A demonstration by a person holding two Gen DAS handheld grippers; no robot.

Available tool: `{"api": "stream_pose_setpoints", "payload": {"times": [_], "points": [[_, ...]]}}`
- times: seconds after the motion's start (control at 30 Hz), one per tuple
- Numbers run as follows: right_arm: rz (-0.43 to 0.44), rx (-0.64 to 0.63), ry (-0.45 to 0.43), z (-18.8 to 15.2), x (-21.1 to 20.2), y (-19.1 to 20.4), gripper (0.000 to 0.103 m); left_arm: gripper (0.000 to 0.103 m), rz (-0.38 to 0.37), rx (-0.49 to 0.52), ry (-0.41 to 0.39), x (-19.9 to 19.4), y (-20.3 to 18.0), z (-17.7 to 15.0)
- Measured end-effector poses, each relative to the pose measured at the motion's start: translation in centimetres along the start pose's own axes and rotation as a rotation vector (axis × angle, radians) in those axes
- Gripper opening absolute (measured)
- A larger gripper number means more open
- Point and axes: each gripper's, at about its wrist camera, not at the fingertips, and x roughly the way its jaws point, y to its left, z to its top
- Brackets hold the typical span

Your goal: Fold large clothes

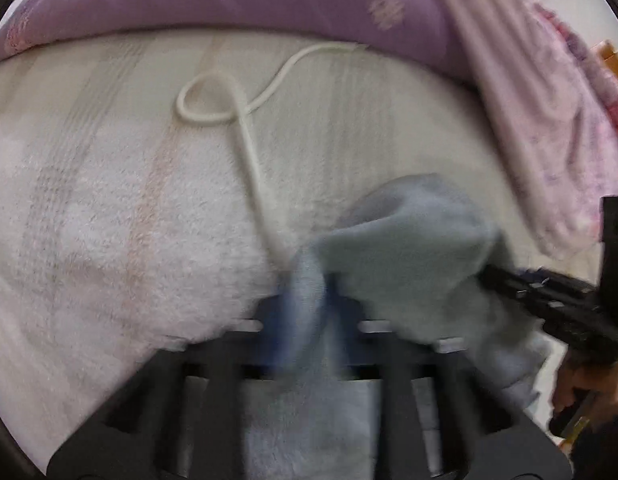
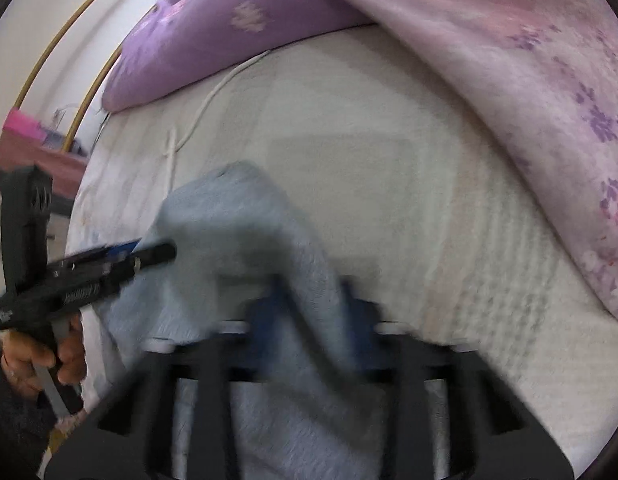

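We had both the left gripper [image 1: 309,300] and right gripper [image 2: 313,304] clenched on the fluffy pale-blue fleece garment [image 1: 405,236]; between the fingers it bunched, so we judged spreading it taut best.

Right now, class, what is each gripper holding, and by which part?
Both hold the light blue cloth. The left gripper and right gripper are each shut on a bunched fold of it; blur hides which edge.

left hand-held gripper [image 2: 149,254]: black pistol-shaped body, blue finger pads, small silver screws, grey trigger | right hand-held gripper [image 1: 489,274]: black, same build | sleeve [image 2: 13,412] at 8 o'clock: dark
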Motion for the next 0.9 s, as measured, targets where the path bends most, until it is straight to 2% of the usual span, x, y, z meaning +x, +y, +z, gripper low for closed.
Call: {"api": "stream_pose_setpoints", "payload": {"times": [0.1,0.2,0.3,0.4,0.43,0.5,0.6,0.7,0.77,0.8,0.83,0.9], "points": [[-0.023,-0.044,-0.075,-1.0,-2.1,1.7,0.004,0.008,0.029,0.089,-0.090,-3.1,-1.2,-1.0],[-0.053,-0.109,-0.182,-3.0,-5.7,4.1,0.004,0.008,0.003,0.118,-0.185,-7.1,-1.8,-2.6],[-0.098,-0.199,-0.265,-6.6,-8.9,7.3,0.004,0.008,-0.042,0.133,-0.299,-11.7,-1.5,-6.2],[-0.123,-0.246,-0.305,-12.1,-11.3,10.6,0.004,0.008,-0.048,0.144,-0.343,-14.0,-1.7,-9.9],[-0.123,-0.250,-0.307,-14.0,-11.6,11.5,0.004,0.008,-0.041,0.134,-0.350,-14.9,-1.4,-12.2],[-0.138,-0.241,-0.293,-17.9,-11.9,12.6,0.004,0.008,-0.058,0.102,-0.343,-15.2,-1.9,-14.6],[-0.168,-0.229,-0.255,-23.6,-11.0,14.3,0.004,0.009,-0.056,0.053,-0.309,-15.5,-1.1,-20.3],[-0.188,-0.180,-0.146,-28.6,-8.8,14.2,0.005,0.011,-0.051,-0.010,-0.190,-13.9,0.2,-25.3],[-0.183,-0.113,-0.084,-30.9,-7.9,13.9,0.006,0.013,-0.035,-0.043,-0.113,-12.9,1.0,-28.1],[-0.163,-0.042,-0.054,-32.1,-7.9,13.4,0.011,0.013,-0.033,-0.071,-0.084,-12.7,1.3,-29.1],[-0.150,0.001,-0.055,-32.6,-8.2,13.2,0.016,0.015,-0.031,-0.112,-0.063,-13.0,1.7,-30.1],[-0.100,0.087,-0.075,-33.0,-9.6,12.7,0.019,0.025,-0.052,-0.191,-0.041,-13.7,2.5,-30.9]]}}
